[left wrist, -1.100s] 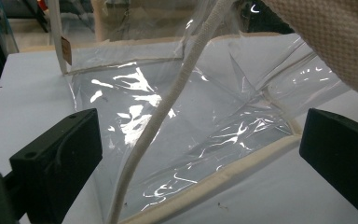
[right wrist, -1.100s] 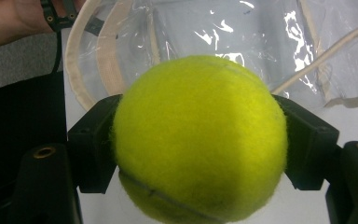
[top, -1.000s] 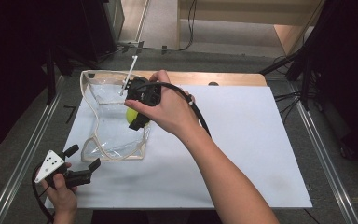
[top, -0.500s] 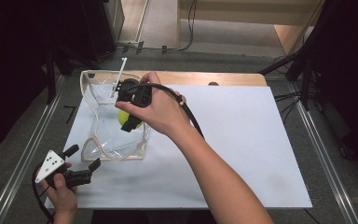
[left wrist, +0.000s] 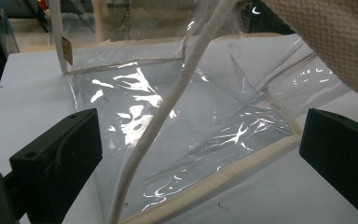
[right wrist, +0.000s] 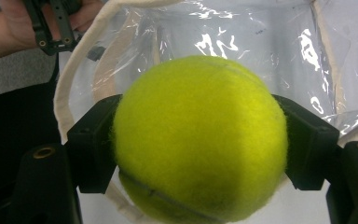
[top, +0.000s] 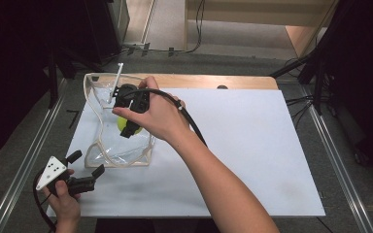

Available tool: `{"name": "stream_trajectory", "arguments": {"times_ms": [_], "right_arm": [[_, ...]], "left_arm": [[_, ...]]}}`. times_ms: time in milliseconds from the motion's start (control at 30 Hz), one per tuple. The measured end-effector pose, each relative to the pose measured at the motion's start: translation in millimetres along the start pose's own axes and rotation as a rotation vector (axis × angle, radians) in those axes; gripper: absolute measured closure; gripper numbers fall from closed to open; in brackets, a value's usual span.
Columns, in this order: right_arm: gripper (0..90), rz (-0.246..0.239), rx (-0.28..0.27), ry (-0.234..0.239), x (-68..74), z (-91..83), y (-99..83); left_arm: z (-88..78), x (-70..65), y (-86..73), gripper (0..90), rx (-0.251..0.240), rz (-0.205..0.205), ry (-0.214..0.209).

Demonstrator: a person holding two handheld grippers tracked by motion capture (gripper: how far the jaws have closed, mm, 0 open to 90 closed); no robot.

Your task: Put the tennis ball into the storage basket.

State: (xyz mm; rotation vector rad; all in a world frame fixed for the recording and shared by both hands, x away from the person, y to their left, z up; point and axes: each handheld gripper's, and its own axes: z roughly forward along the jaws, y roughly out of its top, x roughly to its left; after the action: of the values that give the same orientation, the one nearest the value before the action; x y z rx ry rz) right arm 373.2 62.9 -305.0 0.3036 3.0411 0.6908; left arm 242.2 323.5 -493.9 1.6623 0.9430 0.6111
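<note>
Right hand-held gripper (top: 126,127): clamped tight on the tennis ball (right wrist: 200,140), 1 black jaw pressing each side, so it's a proper grip, nothing loose.
Tennis ball: hanging over the open mouth of the clear bag (top: 121,145), around 10 o'clock on the table (top: 252,145) in the high view. In the right gripper view it's bright yellow-green with the white seam curving along the bottom, and the crinkly plastic sits right behind it.
Clear bag: see-through plastic with cream fabric trim, lying on the white sheet at the table's 9 to 10 o'clock side. A white strap (top: 116,82) sticks up at its far end, roughly 11 o'clock.
Left hand-held gripper (top: 85,170): down at about 8 o'clock, near the bag's closest corner, jaws spread wide with nothing between them. In the left gripper view (left wrist: 200,154) the 2 jaws frame the bag's trimmed edge but don't touch it.
Left hand (top: 64,204): wrapped round the gripper's handle at the table's near edge.
Right hand (top: 160,116): reaching across from 6 o'clock, cable trailing back over the forearm.
</note>
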Motion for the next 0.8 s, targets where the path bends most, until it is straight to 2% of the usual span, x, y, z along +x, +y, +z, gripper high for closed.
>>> {"name": "stream_trajectory", "arguments": {"times_ms": [367, 567, 600, 700, 800], "right_arm": [[22.2, 0.001, 0.018, -0.008, -2.6, 15.0, 10.8], [20.8, -0.01, 0.01, -0.011, -4.7, 19.8, 15.4], [20.6, -0.001, 0.01, -0.014, -4.4, 19.4, 16.2], [18.2, -0.004, -0.005, -0.008, -5.1, 18.4, 17.9], [11.0, -0.007, -0.019, -0.028, -3.9, 17.7, 18.9]], "left_arm": [[-0.3, -0.1, -0.1, 0.0, 0.0, 0.001, 0.0], [-0.3, 0.1, -0.1, 0.0, 0.0, 0.001, 0.0], [-0.3, 0.2, -0.1, 0.0, 0.0, 0.001, 0.0], [-0.5, 0.3, -0.1, 0.0, 0.002, 0.003, -0.001], [-0.6, 0.3, -0.1, 0.0, 0.002, 0.002, -0.001]]}}
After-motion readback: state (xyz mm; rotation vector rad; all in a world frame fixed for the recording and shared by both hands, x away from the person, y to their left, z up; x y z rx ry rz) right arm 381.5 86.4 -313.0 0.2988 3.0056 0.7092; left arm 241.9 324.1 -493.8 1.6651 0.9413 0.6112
